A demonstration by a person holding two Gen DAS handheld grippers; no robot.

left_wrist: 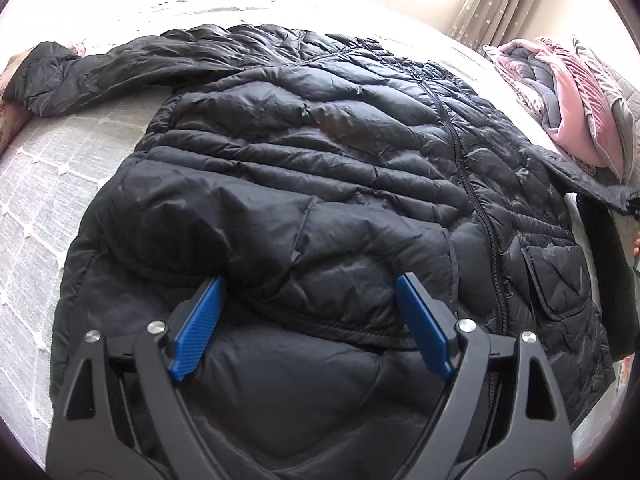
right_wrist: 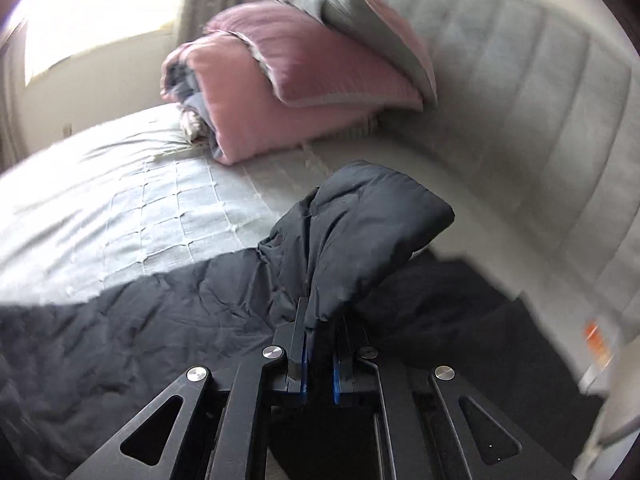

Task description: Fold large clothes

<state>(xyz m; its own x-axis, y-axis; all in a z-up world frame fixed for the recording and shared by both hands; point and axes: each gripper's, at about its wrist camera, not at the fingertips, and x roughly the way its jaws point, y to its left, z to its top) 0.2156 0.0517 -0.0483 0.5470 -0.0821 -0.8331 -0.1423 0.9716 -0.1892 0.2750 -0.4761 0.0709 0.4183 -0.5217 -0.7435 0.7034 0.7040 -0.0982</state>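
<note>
A large black puffer jacket [left_wrist: 320, 168] lies front up, zipped, across the grey bedspread [left_wrist: 60, 168]. One sleeve [left_wrist: 100, 72] stretches out to the far left. My left gripper [left_wrist: 312, 296] is open, its blue pads [left_wrist: 200, 328] spread just above the jacket's lower part, where a fold of fabric lies across the body. My right gripper [right_wrist: 320, 320] is shut on the jacket's other sleeve [right_wrist: 360, 220] near the cuff and holds it lifted off the bed; the rest of the jacket [right_wrist: 140, 320] trails to the left.
A folded pink and grey duvet [right_wrist: 288, 80] with a grey pillow [right_wrist: 360, 20] sits at the head of the bed, also in the left wrist view [left_wrist: 576, 96]. A padded grey headboard [right_wrist: 520, 120] curves on the right. Curtains [left_wrist: 500, 0] and a bright window lie beyond.
</note>
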